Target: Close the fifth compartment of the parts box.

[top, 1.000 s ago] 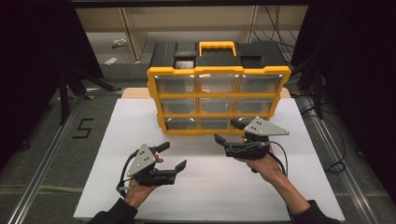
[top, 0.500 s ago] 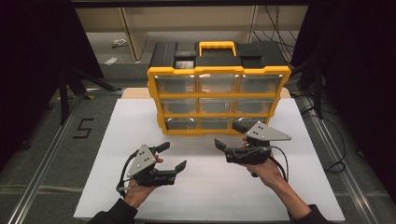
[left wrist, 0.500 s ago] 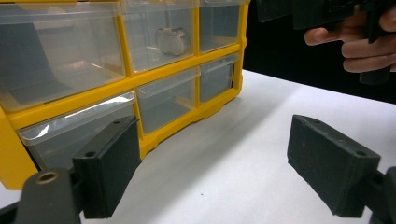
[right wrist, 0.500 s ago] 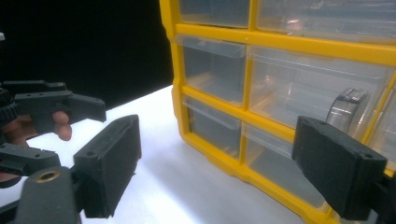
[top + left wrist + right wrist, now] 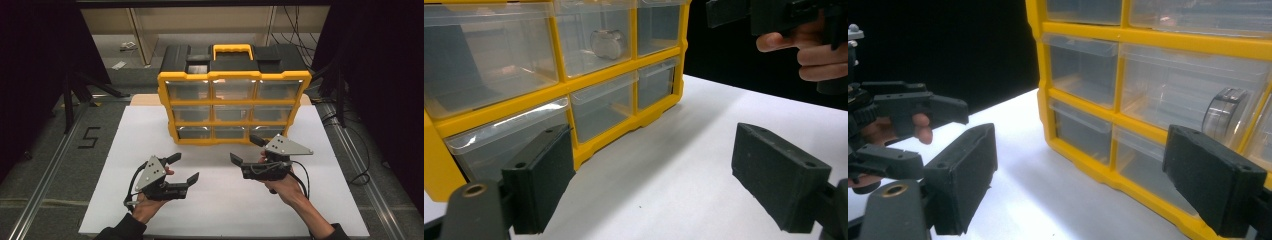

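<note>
Right claw (image 5: 246, 149) hangs just in front of the bottom row of the yellow plastic organiser cabinet with clear drawers (image 5: 233, 107), its jaws spread wide and nothing between them; over the last moments they have been opening. From its own camera the two black pads frame the lower right drawers, one pad (image 5: 1215, 180) overlapping a clear round knob-like piece (image 5: 1224, 117) that seems to sit behind a drawer front. Left claw (image 5: 182, 167) is held lower and nearer the person, also wide and empty, well apart from the cabinet, which stands upright at the far middle of the white surface (image 5: 150, 150) with its black-and-yellow lid and handle on top.

Judging by the pose, the step in hand is reaching for a bottom drawer. To do it well, the right claw should come in level and square to the drawer front, close on the lip rather than the yellow frame, and pull straight out. The left claw could steady the cabinet so it does not slide or tip.

Hard to make out: the drawer pulls are clear on clear, so their edges blur. What the round piece is, and which drawer holds it, I cannot tell. Most other drawers look empty, though glare hides some.
</note>
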A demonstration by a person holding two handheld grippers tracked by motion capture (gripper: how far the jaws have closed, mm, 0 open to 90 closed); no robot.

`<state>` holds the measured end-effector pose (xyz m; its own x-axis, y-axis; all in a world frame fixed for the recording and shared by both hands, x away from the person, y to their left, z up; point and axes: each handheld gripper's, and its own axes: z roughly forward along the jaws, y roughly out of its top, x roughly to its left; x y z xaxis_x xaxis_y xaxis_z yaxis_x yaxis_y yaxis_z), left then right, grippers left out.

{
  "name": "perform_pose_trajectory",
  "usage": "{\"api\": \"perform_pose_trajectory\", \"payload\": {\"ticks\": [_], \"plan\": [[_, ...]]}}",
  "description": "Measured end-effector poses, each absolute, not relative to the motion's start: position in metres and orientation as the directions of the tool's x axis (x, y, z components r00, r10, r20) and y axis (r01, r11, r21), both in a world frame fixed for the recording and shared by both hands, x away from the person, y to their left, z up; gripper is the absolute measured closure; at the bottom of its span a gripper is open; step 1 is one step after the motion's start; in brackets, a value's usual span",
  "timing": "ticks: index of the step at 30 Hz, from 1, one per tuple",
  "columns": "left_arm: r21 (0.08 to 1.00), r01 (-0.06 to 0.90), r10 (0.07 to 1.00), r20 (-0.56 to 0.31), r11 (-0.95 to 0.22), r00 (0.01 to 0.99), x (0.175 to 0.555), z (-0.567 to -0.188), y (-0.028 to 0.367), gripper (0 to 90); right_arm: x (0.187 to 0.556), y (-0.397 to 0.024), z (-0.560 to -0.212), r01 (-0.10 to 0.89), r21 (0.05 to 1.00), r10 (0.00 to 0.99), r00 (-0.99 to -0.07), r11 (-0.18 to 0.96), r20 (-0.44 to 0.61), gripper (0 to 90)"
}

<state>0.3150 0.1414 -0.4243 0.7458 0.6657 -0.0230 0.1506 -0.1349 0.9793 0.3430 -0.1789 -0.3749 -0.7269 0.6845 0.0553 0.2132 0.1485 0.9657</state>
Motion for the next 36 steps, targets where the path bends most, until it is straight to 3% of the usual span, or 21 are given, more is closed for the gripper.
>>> {"api": "perform_pose_trajectory", "payload": {"ticks": [36], "plan": [[0.980,0.148,0.666,-0.022,-0.133,0.746,0.315,-0.424,0.142,16.8,0.316,-0.193,-0.390,0.180,0.973,0.705,-0.708,0.145,0.026,14.8]]}}
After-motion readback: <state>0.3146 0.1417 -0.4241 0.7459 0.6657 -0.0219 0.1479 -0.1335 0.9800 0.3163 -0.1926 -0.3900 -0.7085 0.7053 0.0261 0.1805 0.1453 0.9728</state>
